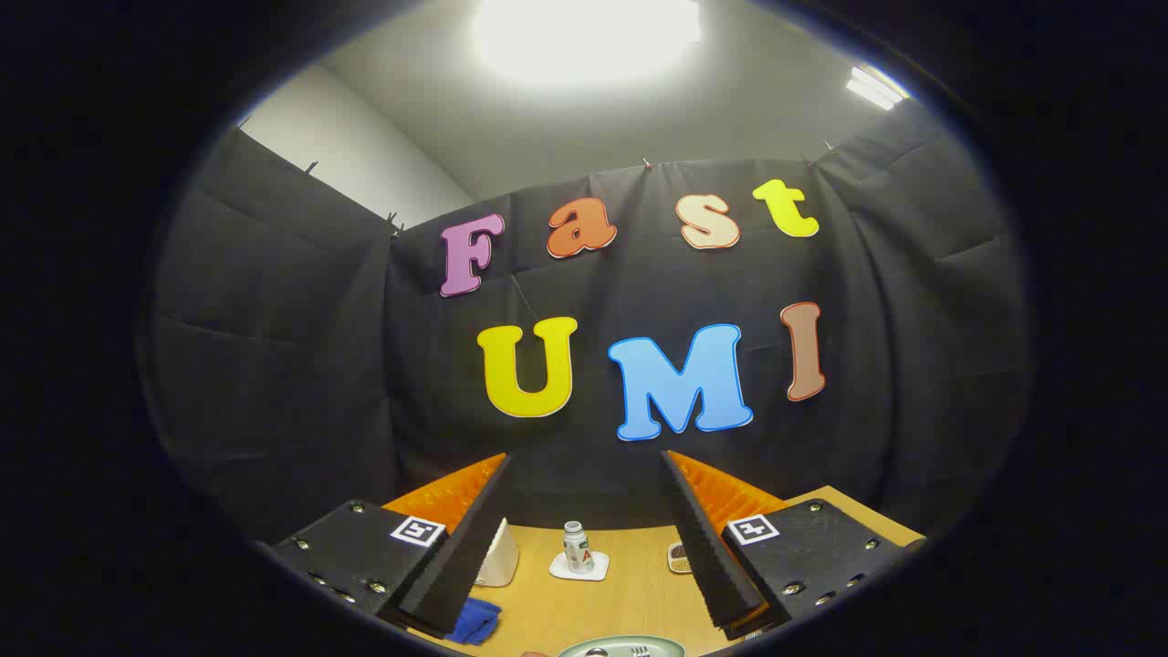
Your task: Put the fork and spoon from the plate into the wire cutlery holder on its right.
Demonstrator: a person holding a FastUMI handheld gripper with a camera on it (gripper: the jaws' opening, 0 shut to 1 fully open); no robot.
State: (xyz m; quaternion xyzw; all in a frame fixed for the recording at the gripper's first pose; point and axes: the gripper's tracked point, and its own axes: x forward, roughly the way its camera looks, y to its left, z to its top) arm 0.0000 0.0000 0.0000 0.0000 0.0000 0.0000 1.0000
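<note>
Gripper view, looking forward along the two fingers and tilted up toward the booth's back wall. The gripper (584,525) is held above a wooden table (630,593) with its fingers spread wide apart and nothing between them.

The plate (622,647) is the landmark. Only its far rim shows, pale green, low between the two fingers and nearer the camera than the fingertips. On it lie the bowl of a spoon (597,651) and, just beside it, the tines of a fork (640,651); both are cut off, so their handles cannot be made out. Neither finger touches the plate or the cutlery.

Beyond the plate, farther along the table and framed by the open fingers, a small white bottle (574,547) stands upright on a white coaster (580,568). Beyond the plate by the left finger, a white object (498,557) is partly hidden behind that finger, and a blue cloth (474,621) lies nearer the plate. Beyond the plate by the right finger, a small dish (678,557) peeks out from behind the finger.
</note>
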